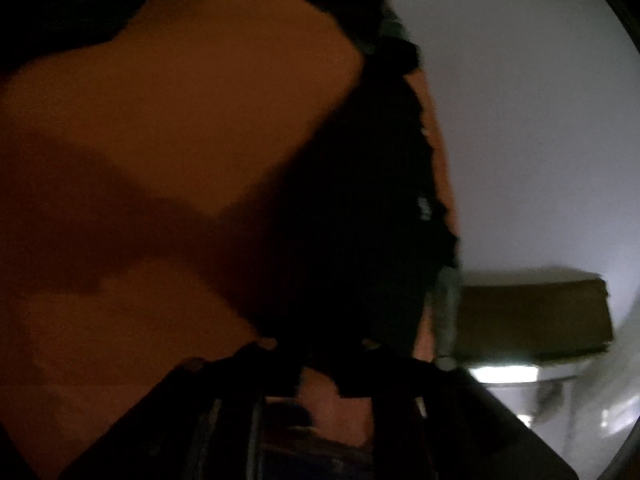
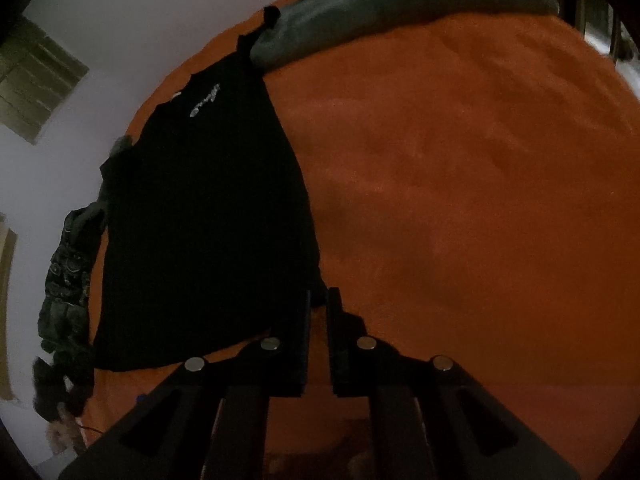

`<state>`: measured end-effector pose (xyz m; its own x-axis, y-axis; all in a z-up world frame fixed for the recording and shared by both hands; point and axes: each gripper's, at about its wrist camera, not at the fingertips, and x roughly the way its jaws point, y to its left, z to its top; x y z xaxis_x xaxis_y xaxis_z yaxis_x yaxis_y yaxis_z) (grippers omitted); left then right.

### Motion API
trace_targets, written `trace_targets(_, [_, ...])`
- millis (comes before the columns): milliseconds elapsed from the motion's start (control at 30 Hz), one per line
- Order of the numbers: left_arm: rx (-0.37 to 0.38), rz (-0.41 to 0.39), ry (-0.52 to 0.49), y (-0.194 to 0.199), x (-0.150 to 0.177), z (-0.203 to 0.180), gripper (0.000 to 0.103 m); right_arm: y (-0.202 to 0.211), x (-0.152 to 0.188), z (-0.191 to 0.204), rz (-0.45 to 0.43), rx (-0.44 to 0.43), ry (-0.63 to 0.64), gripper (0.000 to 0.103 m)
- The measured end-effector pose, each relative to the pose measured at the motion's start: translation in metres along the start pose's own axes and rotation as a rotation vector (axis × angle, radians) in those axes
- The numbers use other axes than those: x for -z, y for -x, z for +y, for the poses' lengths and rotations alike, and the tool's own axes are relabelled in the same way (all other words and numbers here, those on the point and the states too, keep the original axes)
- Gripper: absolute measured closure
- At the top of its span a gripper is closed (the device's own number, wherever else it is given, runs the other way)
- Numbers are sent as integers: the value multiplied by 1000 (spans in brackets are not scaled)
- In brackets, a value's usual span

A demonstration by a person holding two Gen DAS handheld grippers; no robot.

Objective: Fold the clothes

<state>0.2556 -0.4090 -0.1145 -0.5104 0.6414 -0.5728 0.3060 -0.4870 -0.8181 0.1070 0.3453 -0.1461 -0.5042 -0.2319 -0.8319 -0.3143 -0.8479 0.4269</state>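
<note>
Floppy black cotton T-shirt (image 2: 200,216) on orange blanket (image 2: 460,184) looks light, best grabbed by hem corners: right gripper (image 2: 319,300) pinches one, left gripper (image 1: 320,348) jaws slightly apart, can't tell if gripping.

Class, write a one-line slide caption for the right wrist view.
Right gripper pinches the corner of a black printed T-shirt spread on an orange blanket, grey pillow beyond.

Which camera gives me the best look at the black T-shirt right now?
The right wrist view: the black T-shirt lies spread on the orange blanket, its pale chest print visible. The left wrist view shows it only as a dark, blurred mass close to the lens.
</note>
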Motion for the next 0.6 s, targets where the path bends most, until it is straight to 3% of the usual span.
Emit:
trace_targets(33, [11,0,-14,1,-1,-12,58,7,-2,3,-6,-2,7,97])
trace_targets(100, [37,-3,-44,6,-1,-38,37,29,-10,17,-27,-3,51,97])
trace_targets(133, [53,-8,-59,9,-1,-52,32,40,-14,25,-38,-4,75,97])
trace_targets(233, [97,-9,-102,18,-2,-93,29,74,-28,48,-67,-6,146,97])
trace_targets(333, [83,26,-165,21,-1,-136,29,111,-47,75,-86,-12,213,96])
trace_targets(400, [33,41,-230,14,-2,-169,28,127,-61,88,-82,-20,221,90])
trace_targets(500, [-50,65,-315,0,-6,-212,28,132,-97,105,-48,1,194,67])
trace_targets(600, [-186,94,-373,-34,-27,-243,28,110,-145,120,59,49,183,64])
